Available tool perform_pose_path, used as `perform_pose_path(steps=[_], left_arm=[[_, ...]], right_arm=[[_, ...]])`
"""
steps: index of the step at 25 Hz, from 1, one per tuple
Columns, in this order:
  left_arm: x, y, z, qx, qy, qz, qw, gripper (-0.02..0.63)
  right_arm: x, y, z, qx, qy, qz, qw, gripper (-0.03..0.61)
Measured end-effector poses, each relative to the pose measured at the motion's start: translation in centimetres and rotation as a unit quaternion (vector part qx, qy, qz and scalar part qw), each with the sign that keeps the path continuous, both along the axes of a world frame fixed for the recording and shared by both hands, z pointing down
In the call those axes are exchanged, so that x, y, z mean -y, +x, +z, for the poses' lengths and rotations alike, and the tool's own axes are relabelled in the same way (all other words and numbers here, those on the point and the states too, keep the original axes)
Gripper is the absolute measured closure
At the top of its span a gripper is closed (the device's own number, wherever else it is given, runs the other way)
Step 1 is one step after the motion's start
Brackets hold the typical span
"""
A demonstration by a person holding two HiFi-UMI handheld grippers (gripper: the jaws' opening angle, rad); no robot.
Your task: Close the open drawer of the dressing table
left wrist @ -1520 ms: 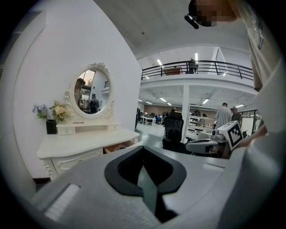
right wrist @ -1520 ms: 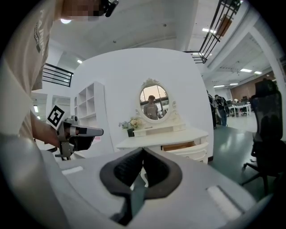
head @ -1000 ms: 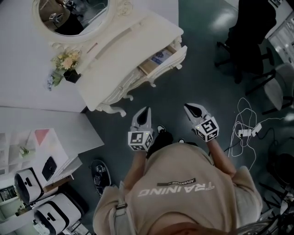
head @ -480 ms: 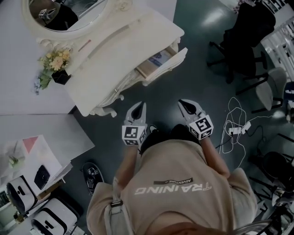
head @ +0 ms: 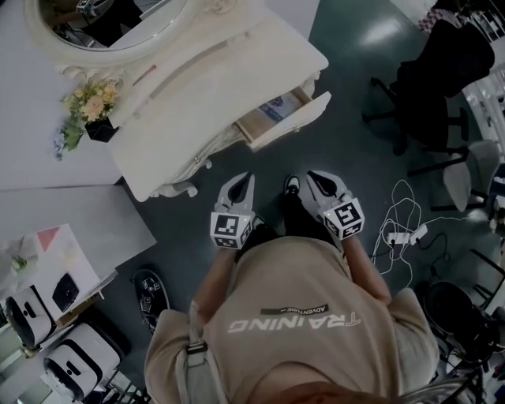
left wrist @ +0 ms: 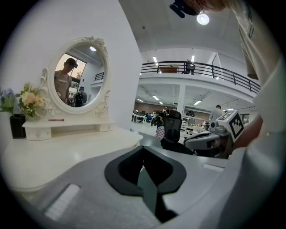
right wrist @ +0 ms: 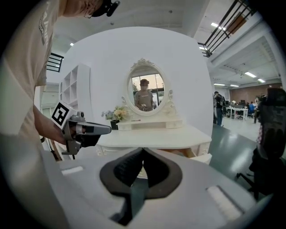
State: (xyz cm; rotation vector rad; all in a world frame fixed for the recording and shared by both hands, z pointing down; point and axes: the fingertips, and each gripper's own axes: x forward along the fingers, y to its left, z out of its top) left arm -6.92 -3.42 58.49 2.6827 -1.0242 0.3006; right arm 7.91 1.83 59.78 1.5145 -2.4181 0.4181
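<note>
Left hand-held gripper (head: 249, 179), right hand-held gripper (head: 311, 177) (closed)

The cream dressing table (head: 221, 79) carries an oval mirror (head: 110, 20) at its eleven o'clock edge and a dark pot of flowers (head: 95, 114) at nine o'clock; on the dark floor (head: 355, 150), white cables (head: 398, 229) lie at four o'clock

Mirror (head: 118, 24) cut by top edge, contents of drawer (head: 288, 120) — too small to tell
</note>
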Motion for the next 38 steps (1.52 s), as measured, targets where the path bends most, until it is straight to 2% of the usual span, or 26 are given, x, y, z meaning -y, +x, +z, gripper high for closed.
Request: perform_pose_path(steps=[3, 7, 11, 15, 19, 23, 28, 33, 38], left_arm=[[2.8, 1.7, -1.1, 0.017, 0.008, -0.014, 0.9997, 0.606], [6.4, 3.7, -2.1, 0.026, 0.011, -0.05, 0.9983, 0.606], [9.4, 6.1, -3.1, 0.04, 0.019, -0.072, 0.9965, 0.606], [11.0, 7.4, -2.8, 0.047, 0.007, -0.094, 0.9944, 0.606], [11.5, 7.9, -2.8, 0.063, 0.004, -0.098, 0.9932, 0.606], [13.1, 6.8, -3.0, 0.061, 0.004, -0.11, 0.992, 0.606], [14.8, 5.6, -1.7, 0.049, -0.008, -0.109, 0.9928, 0.606], [17.7, 4.4, -1.2, 0.033, -0.009, -0.099, 0.9945, 0.606], [20.2, 1.7, -0.4, 0.023, -0.014, -0.084, 0.9961, 0.606]], right_arm=[[3.4, 1.6, 0.2, 0.005, 0.009, -0.023, 1.0, 0.574], [8.0, 4.1, -0.4, -0.015, 0.028, -0.072, 0.997, 0.574], [11.7, 6.7, -0.3, -0.006, 0.029, -0.105, 0.994, 0.574], [14.2, 7.8, 1.1, 0.006, 0.02, -0.127, 0.992, 0.574], [15.3, 8.0, 2.4, 0.025, -0.002, -0.14, 0.99, 0.574], [16.8, 7.3, 3.0, 0.042, -0.018, -0.143, 0.989, 0.574], [18.4, 6.4, 3.5, 0.026, -0.03, -0.146, 0.989, 0.574], [20.2, 5.8, 4.8, 0.031, -0.071, -0.128, 0.989, 0.574], [21.4, 4.0, 9.0, 0.005, -0.127, -0.119, 0.985, 0.574]])
